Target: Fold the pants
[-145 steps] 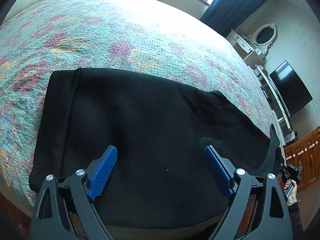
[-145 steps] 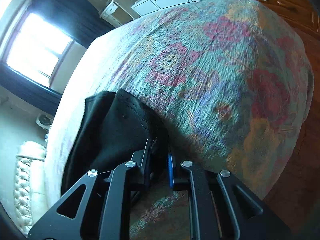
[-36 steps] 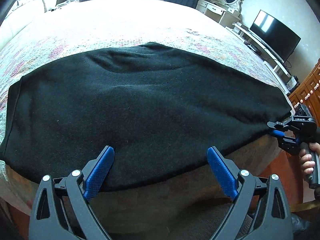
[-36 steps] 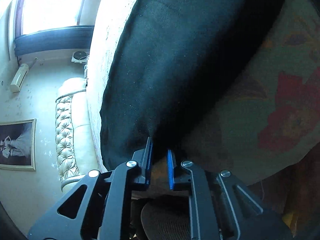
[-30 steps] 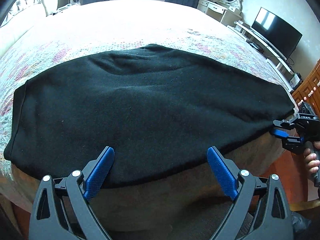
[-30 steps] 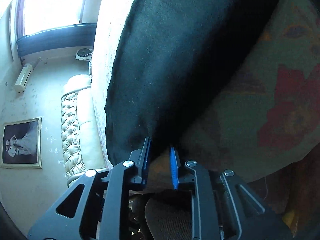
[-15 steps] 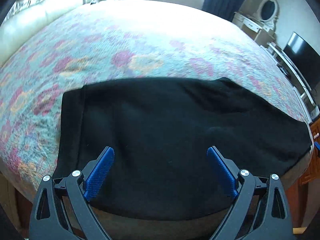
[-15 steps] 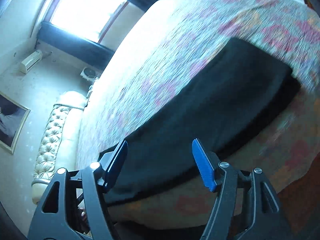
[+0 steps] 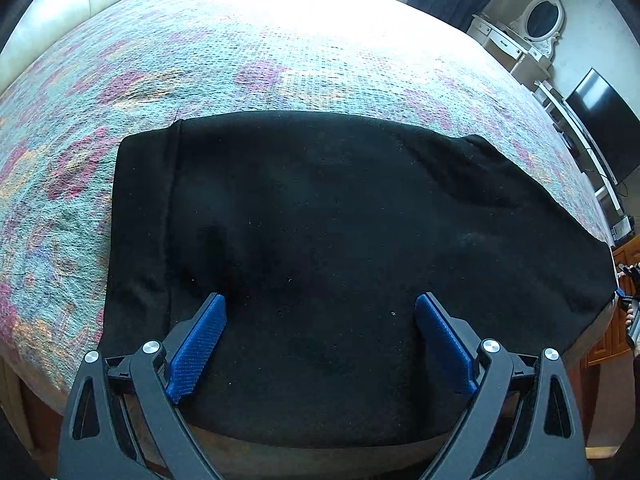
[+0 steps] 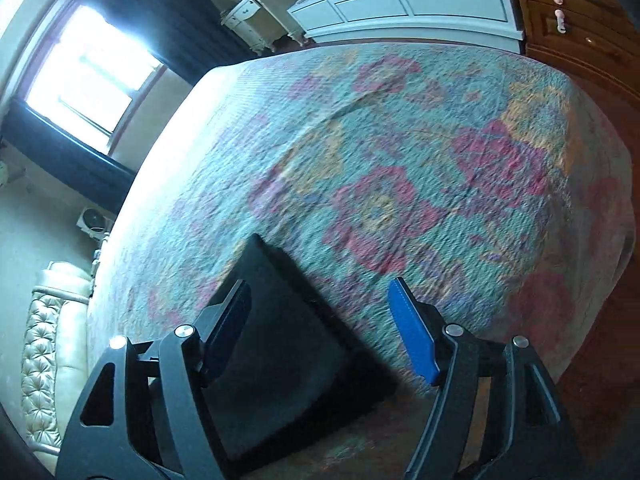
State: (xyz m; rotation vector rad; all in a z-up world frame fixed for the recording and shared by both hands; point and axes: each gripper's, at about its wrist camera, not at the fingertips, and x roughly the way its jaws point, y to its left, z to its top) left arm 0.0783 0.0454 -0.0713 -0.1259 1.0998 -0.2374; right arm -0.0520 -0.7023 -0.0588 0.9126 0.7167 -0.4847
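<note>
The black pants (image 9: 340, 232) lie flat along the near edge of the bed, waistband to the left, leg ends to the right. My left gripper (image 9: 320, 336) is open and empty, hovering over the pants' near edge. My right gripper (image 10: 320, 320) is open and empty above the leg end of the pants (image 10: 280, 344), which lies on the bed's corner. The right gripper also shows at the far right of the left wrist view (image 9: 628, 304).
The bed has a floral quilt (image 9: 280, 48) (image 10: 400, 160). A cream headboard (image 9: 60, 12) is at the left. A dresser with oval mirror (image 9: 536, 28), a TV (image 9: 604, 120) and a wooden cabinet (image 10: 568, 12) stand beyond the foot of the bed.
My right gripper let go of the pant leg end and opened. The pants now lie flat on the bed. Both grippers have moved up over the pants.
</note>
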